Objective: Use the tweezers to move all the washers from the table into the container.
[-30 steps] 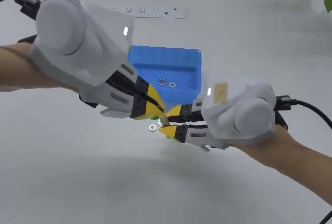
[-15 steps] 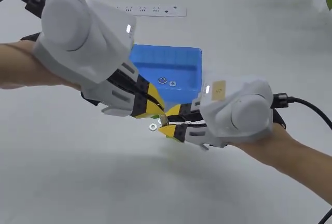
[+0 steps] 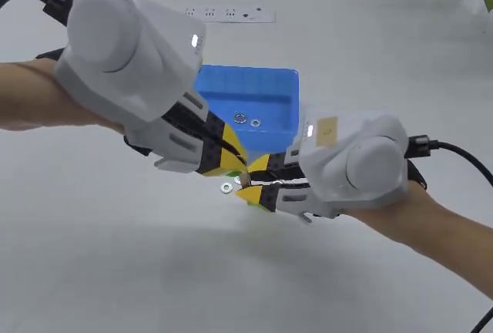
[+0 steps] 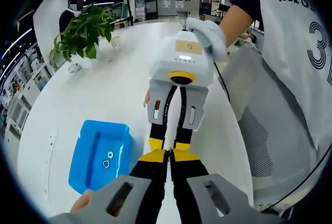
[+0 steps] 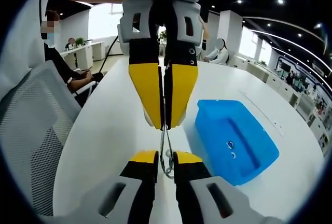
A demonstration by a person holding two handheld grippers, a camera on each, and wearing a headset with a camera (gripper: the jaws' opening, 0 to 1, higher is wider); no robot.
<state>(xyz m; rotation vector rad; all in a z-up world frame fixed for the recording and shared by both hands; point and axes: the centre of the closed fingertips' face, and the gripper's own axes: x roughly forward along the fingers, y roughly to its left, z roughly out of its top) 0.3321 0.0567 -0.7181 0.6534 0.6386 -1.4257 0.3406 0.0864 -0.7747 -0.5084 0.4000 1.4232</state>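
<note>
My left gripper (image 3: 235, 165) and right gripper (image 3: 254, 186) meet tip to tip just in front of the blue container (image 3: 246, 75). Thin metal tweezers (image 5: 166, 149) run between them. My right gripper (image 5: 166, 156) is shut on their looped end, and the left gripper (image 5: 165, 122) is shut on the legs farther up. One washer (image 3: 226, 188) lies on the white table just left of the jaw tips. Two washers (image 3: 247, 122) rest inside the container. In the left gripper view the container (image 4: 101, 156) sits to the left of my left gripper (image 4: 168, 155).
A white power strip (image 3: 227, 15) lies on the table beyond the container. A potted plant (image 4: 83, 32) stands at the far end of the table. A mesh chair (image 4: 270, 125) is beside the table. A black cable (image 3: 462, 159) trails from the right gripper.
</note>
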